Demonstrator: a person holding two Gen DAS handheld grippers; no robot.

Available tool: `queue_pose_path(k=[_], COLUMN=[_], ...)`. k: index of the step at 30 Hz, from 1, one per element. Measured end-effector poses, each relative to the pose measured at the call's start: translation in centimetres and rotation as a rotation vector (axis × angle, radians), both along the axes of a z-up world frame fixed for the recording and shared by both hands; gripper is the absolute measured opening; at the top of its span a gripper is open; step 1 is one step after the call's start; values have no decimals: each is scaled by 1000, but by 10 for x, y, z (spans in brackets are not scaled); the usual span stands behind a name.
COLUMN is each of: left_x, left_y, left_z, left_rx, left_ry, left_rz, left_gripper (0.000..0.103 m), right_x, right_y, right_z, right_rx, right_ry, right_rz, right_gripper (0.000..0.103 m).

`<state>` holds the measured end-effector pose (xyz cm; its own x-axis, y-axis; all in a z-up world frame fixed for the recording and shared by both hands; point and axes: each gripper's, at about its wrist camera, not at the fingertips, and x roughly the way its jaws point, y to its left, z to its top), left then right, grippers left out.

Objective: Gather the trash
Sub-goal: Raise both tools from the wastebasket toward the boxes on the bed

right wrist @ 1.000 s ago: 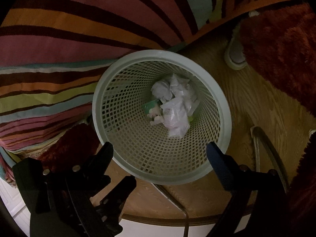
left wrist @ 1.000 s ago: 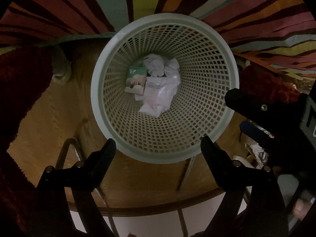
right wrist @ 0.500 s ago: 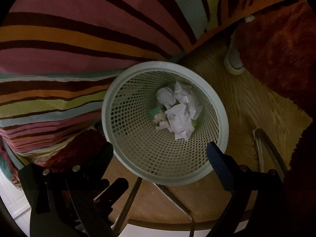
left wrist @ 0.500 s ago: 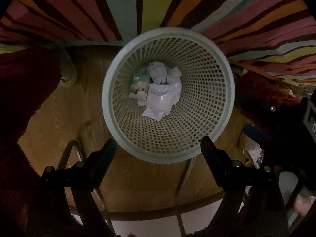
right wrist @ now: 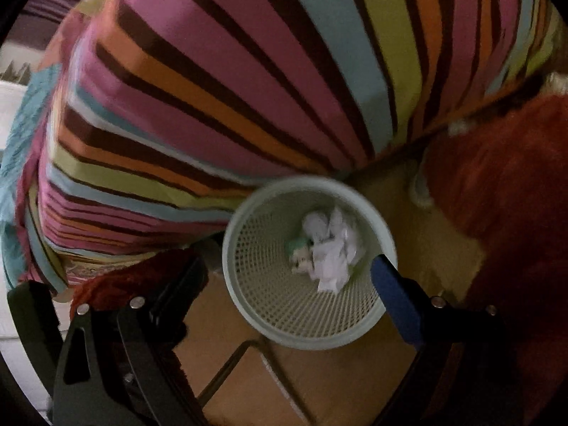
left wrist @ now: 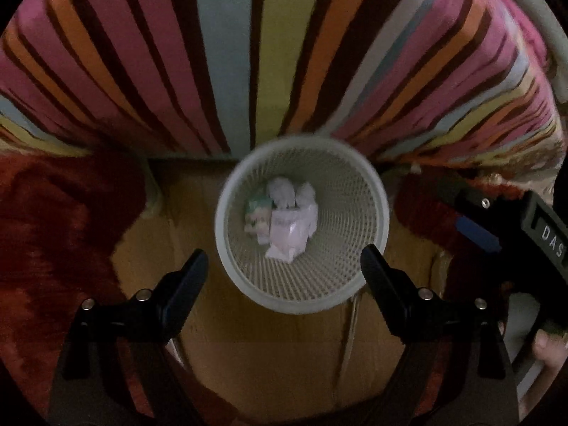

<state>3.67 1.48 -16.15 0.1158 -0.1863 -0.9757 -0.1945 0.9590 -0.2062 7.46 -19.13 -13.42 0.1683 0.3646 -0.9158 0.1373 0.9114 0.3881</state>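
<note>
Now both grippers hang over the wastebasket [left wrist: 301, 223], a round, pale green plastic bin with a smooth rim and lattice walls, standing on the wood-grain floor [left wrist: 269, 348]. Inside, at the basket's bottom: crumpled white paper [left wrist: 291, 220], soft and creased, beside a small green-and-white packet [left wrist: 256, 214]. Behind the basket hangs a striped bedcover [left wrist: 230, 53] in pink, orange, yellow, pale blue and dark brown bands. Shaggy dark red rug [left wrist: 46, 234] on either side of the basket. Left gripper [left wrist: 284, 269]: black fingers spread wide, nothing between them. Right gripper [right wrist: 289, 277]: fingers wide, empty, the right-hand one [right wrist: 396, 300] faced with a blue pad. A thin metal frame [right wrist: 241, 362] crosses the floor in front of the basket. Against a second ago: the basket looks smaller and sits lower in both views, more bedcover shows above it, and both grippers have lifted away from the rim; contents unchanged, finger spread unchanged.
</note>
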Motion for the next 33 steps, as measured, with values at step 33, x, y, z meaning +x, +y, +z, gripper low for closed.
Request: queue_pose_path(k=[33], left_x=[104], left_y=[24], left_z=[135], left_rx=[87], left_ry=[-404], left_rz=[156], left_gripper=[85], right_x=[73], right_y=[24], right_z=[132], right_rx=[-182], right_ry=[-667], right_rz=[160], right_gripper=[91])
